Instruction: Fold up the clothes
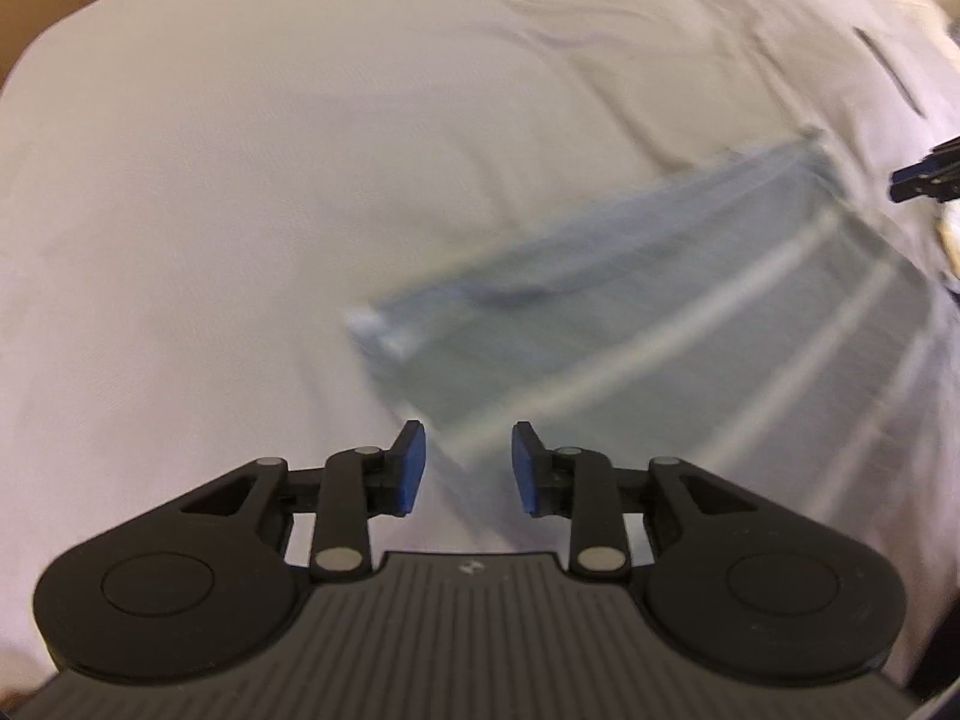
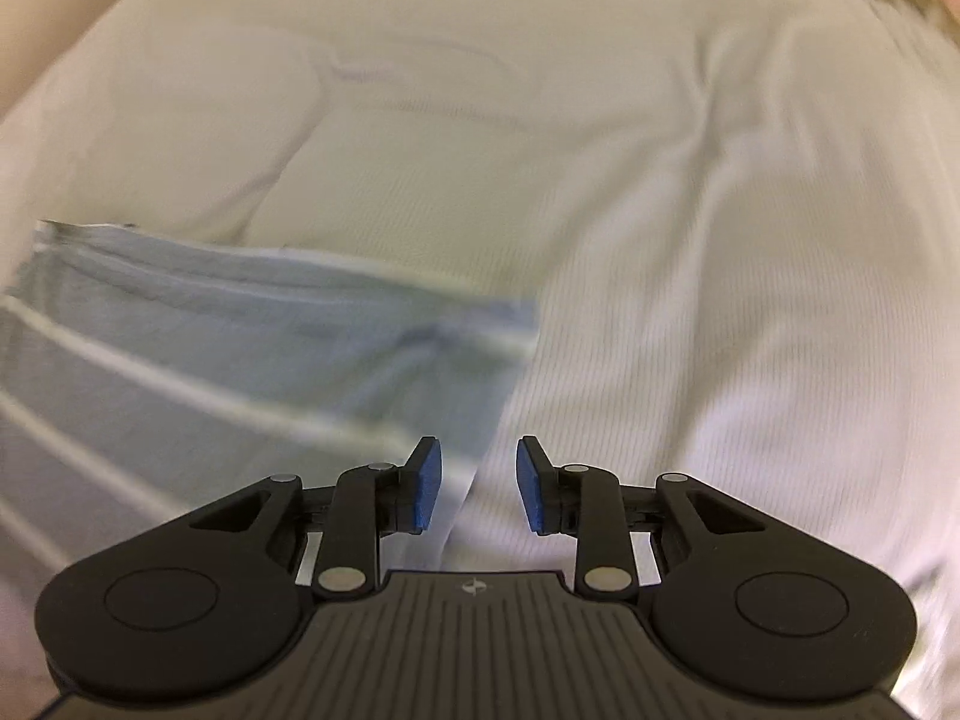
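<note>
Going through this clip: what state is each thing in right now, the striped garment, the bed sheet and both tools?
Striped garment: folded flat on the sheet, held by neither tool.
Bed sheet: spread out, creased.
Left tool: open, nothing between its pads.
Right tool: open, nothing between its pads.

Grey-blue folded garment (image 1: 690, 306) crossed by thin white stripes, with a paler blue band along one edge in the right wrist view. White bed sheet (image 1: 300, 180), finely ribbed, tinted cream toward the far side. Black left tongs (image 1: 468, 468) and right tongs (image 2: 478, 483), both with blue pads (image 2: 427, 483).
</note>
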A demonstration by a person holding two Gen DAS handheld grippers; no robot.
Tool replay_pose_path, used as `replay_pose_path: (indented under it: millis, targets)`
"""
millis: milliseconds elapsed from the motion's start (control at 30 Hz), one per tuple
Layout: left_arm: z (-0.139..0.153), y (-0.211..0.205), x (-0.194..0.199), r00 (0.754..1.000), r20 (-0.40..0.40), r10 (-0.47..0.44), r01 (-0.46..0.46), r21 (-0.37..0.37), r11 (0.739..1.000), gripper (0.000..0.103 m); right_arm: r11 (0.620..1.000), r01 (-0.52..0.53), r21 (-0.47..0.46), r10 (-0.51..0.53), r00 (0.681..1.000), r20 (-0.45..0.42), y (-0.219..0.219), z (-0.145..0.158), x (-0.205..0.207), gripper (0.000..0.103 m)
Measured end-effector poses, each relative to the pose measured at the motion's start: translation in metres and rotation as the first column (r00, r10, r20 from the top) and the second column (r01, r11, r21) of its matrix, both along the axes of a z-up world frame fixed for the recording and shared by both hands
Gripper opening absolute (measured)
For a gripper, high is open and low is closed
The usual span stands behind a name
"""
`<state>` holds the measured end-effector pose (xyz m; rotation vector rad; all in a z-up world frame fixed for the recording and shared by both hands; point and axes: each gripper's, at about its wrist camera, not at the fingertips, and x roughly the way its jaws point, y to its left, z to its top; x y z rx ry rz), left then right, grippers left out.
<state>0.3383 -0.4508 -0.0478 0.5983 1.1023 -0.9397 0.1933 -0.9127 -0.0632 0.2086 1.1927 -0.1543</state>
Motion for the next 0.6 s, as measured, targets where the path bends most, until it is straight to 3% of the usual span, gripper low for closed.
replay_pose_path:
  millis: [167,333,400,600]
  targets:
    - [-0.017,0.012,-0.062,0.998,-0.066,-0.009,0.014,0.073,0.997,0.032,0.983,0.096,0.158,-0.092,0.995,-0.031,0.015,-0.005,-0.072,0.038]
    - [-0.044,0.023,-0.097,0.997,-0.08,-0.011,0.026,0.196,0.98,0.033,0.937,0.166,0.308,-0.156,0.986,-0.059,0.031,-0.03,-0.114,0.038]
    - [-0.048,0.028,-0.105,0.997,-0.08,-0.011,0.03,0.243,0.97,0.033,0.943,0.145,0.301,-0.133,0.989,-0.061,0.037,-0.032,-0.121,0.037]
    - [-0.027,0.046,-0.12,0.999,0.015,-0.042,0.036,0.277,0.96,0.037,0.963,0.1,0.252,-0.098,0.995,-0.02,0.05,-0.022,-0.136,0.038]
